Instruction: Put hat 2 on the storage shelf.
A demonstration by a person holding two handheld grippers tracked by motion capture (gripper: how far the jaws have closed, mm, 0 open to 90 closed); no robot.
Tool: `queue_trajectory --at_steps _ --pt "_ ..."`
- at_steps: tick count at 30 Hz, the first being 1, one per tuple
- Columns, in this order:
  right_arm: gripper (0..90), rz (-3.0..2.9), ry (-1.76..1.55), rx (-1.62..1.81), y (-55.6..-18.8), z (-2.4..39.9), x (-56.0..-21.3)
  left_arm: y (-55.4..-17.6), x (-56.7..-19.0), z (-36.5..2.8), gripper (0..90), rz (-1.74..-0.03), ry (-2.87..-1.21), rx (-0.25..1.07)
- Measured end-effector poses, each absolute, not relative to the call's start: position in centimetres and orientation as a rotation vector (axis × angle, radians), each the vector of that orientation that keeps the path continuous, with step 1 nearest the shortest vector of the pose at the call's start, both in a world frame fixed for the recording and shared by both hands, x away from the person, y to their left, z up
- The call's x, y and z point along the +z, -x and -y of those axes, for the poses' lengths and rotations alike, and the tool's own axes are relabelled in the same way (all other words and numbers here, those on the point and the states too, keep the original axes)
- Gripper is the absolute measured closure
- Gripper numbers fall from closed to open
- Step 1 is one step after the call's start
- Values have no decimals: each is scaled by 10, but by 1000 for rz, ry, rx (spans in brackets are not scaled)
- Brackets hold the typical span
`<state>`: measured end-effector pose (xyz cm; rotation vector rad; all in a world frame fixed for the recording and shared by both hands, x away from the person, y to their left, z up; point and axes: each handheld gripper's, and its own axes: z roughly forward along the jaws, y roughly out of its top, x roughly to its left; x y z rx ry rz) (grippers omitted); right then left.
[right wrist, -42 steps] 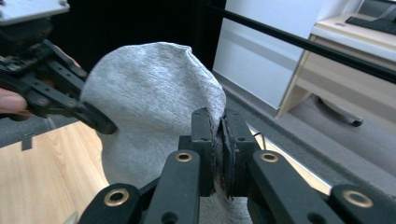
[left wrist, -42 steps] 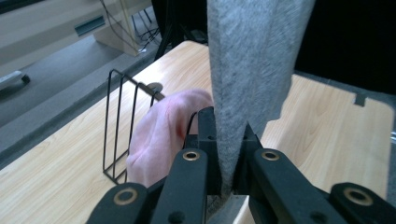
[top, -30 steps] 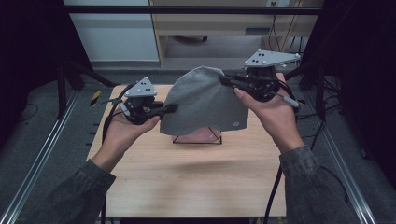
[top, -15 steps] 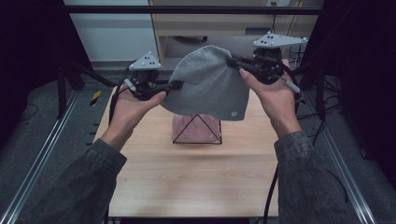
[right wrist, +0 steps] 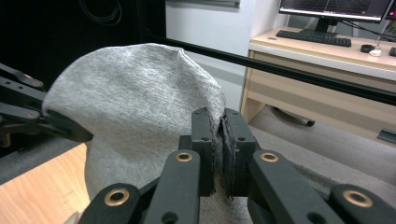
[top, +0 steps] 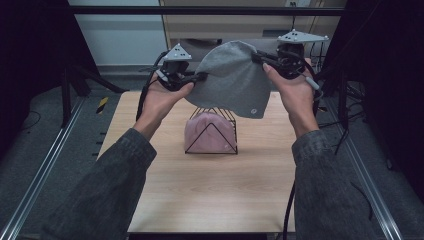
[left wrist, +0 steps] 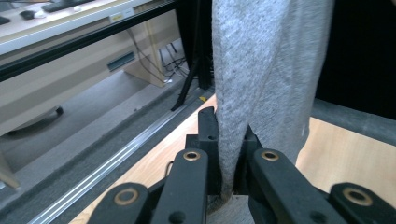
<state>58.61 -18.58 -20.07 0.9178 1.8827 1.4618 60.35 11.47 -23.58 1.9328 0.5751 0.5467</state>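
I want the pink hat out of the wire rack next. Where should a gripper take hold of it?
Likely the pink hat's rounded top, coming from above: the wire rack's triangular frames cross its front and sides, while the crown bulges up between them. The grey beanie hangs above it, so move that aside first.

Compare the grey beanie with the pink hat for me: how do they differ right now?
The grey beanie is held up in the air, pinched at its edges by the left gripper and the right gripper; the pink hat sits low inside the black wire rack on the table. The grey beanie hangs spread out, while the pink hat looks folded and compact. Both are soft fabric hats.
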Motion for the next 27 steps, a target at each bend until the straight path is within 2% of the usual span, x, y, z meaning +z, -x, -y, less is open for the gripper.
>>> queue_trajectory --at_steps 14,27 --pt "848 -1891 -954 1440 -617 174 -228 -643 -265 -120 865 -647 -1900 536" --pt "848 -1933 -957 1417 -625 160 -250 -641 -287 -130 865 -675 -1940 554"
